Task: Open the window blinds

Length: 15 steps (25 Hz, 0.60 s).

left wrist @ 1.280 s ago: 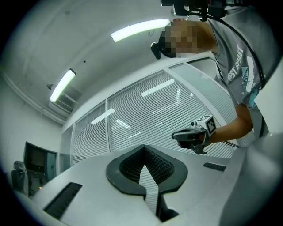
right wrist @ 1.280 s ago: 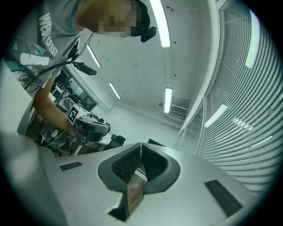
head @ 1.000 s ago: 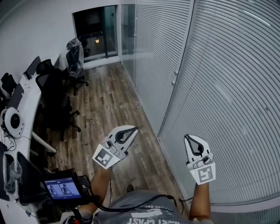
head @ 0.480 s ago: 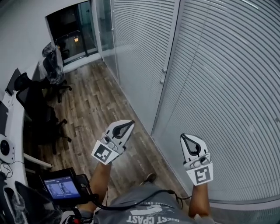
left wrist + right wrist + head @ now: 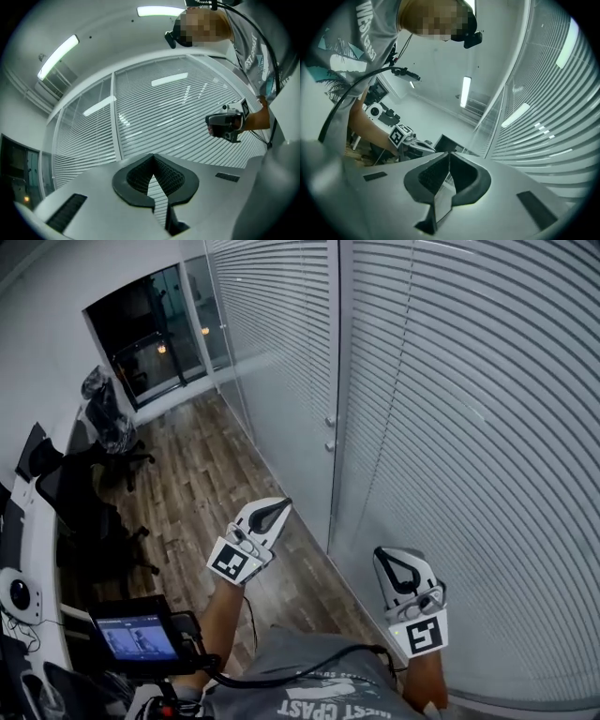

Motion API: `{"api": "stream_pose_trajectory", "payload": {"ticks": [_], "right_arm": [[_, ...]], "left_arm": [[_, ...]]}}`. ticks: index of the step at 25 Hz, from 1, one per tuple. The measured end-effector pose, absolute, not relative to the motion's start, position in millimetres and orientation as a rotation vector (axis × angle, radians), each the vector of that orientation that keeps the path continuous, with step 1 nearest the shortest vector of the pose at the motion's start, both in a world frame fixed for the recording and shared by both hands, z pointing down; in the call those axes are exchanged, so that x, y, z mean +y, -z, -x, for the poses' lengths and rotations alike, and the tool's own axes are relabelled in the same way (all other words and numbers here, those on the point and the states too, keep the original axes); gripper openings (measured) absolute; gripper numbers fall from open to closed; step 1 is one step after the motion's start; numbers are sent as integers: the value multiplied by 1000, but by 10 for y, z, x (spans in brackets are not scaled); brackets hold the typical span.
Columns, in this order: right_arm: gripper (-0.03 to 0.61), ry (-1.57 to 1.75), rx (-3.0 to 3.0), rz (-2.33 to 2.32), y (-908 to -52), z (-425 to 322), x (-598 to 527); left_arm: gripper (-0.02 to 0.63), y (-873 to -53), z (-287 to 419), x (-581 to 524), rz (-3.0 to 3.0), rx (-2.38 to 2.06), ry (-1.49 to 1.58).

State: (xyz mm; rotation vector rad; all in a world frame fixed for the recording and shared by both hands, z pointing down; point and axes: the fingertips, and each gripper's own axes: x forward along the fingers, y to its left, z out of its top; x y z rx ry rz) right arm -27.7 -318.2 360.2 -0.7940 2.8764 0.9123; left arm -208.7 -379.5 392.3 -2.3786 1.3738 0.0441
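While both tools hang in the air before the glass wall, the window blinds (image 5: 469, 427) fill the right of the head view, behind the panes and above the wooden floor (image 5: 202, 484). Their slats run level, long axis along the wall, stacked one over another and turned closed. They are pale grey-white, with ceiling lights mirrored in the glass. The left hand-held gripper (image 5: 279, 507) has its jaws pressed together on nothing. The right hand-held gripper (image 5: 386, 557) is the same, near the blinds but apart from them.
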Motion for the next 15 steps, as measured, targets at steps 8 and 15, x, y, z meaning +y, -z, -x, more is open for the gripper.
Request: {"api": "stream_pose_trajectory", "payload": {"ticks": [8,15], "right_arm": [[5,-901,2895,948,-3556,20,-3599],[5,-912,2845,1158,-3730,-12,-3873]], "left_arm": [[3,-3920,2030,-5019,2430,1314,10],[71,-4365,2124,-5971,2432,1288,175]]}}
